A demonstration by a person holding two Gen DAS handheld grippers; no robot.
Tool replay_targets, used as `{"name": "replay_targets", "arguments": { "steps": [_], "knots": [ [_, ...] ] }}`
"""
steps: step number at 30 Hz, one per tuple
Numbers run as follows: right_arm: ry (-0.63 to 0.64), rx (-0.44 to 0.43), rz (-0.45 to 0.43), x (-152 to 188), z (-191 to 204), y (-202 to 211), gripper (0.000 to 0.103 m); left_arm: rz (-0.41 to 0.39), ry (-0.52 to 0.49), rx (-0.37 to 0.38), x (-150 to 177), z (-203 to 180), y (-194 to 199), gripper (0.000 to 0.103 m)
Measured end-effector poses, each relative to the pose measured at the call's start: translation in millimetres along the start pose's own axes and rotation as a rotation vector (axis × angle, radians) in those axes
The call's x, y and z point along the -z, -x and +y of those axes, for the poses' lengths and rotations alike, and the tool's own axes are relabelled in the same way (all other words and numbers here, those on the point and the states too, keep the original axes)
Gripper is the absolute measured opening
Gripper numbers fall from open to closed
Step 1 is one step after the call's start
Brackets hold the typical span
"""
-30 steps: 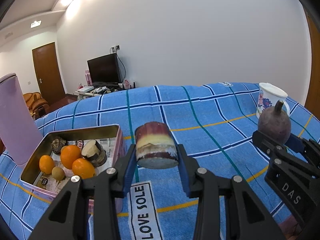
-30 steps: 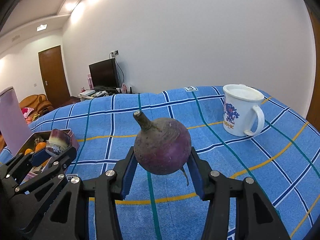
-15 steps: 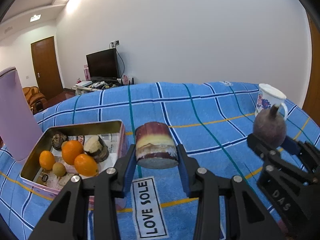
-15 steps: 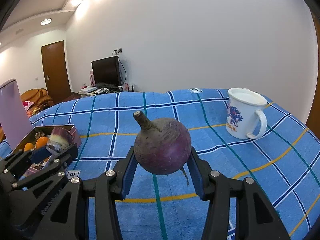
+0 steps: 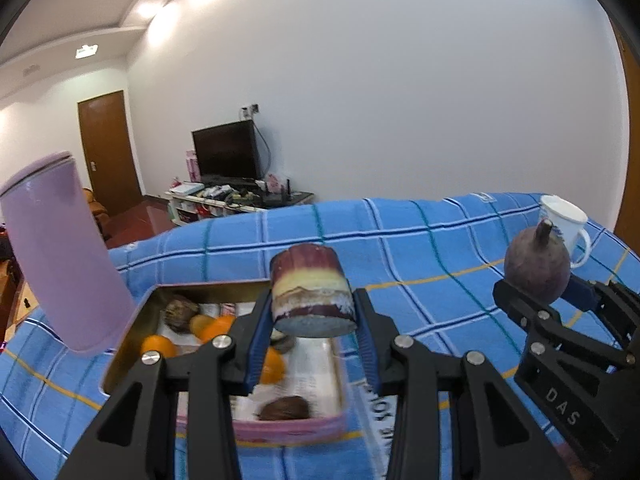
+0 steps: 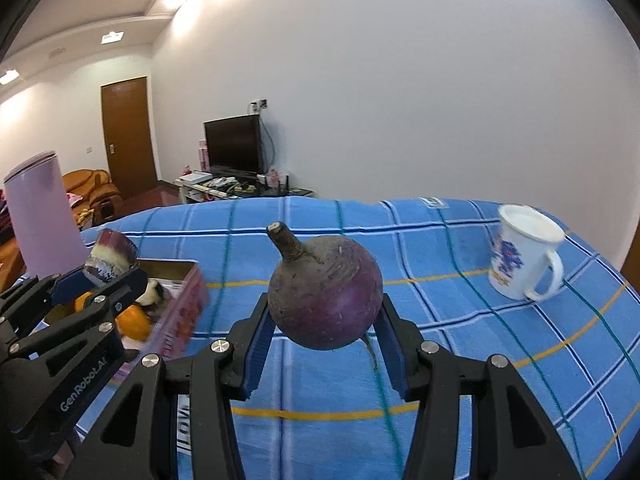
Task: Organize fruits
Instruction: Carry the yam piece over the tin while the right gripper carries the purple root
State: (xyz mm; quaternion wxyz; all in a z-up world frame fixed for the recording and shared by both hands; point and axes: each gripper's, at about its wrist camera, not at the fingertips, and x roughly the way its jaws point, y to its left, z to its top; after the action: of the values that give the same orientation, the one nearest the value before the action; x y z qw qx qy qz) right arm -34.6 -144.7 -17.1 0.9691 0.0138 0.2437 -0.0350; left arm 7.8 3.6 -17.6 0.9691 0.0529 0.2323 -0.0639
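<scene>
Both your grippers have drifted toward the pink tin (image 5: 280, 430) at the blue plaid cloth's (image 6: 460, 344) left edge. Your left gripper (image 5: 313, 334) clamps a sugarcane chunk (image 5: 312, 292) above the tin's oranges (image 5: 158, 346); your right gripper (image 6: 323, 344) clamps a purple turnip (image 6: 324, 292). "DAS" marks one finger, "GenRobot" another. A white mug (image 6: 524, 256) stands near the right edge.

My left fingers (image 5: 256, 344) and the cut sugarcane piece (image 5: 313, 292) between them cover part of the oranges (image 5: 158, 346) in the tin (image 5: 240, 428), whose near rim is smeared. The printed label (image 5: 380, 412) beside it is too blurred to read. The lilac lid (image 5: 60, 252) hides the tin's far left corner.
</scene>
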Motion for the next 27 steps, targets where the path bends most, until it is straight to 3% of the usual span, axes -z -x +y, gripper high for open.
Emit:
{"name": "replay_targets", "arguments": {
  "steps": [14, 27],
  "knots": [
    [0.073, -0.091, -0.011, -10, 76, -8, 0.052, -0.015, 0.087, -0.080, 3, 74, -10, 0.041],
    [0.066, -0.162, -0.003, -17, 108, -26, 0.052, -0.013, 0.123, -0.127, 7, 109, -15, 0.041]
  ]
}}
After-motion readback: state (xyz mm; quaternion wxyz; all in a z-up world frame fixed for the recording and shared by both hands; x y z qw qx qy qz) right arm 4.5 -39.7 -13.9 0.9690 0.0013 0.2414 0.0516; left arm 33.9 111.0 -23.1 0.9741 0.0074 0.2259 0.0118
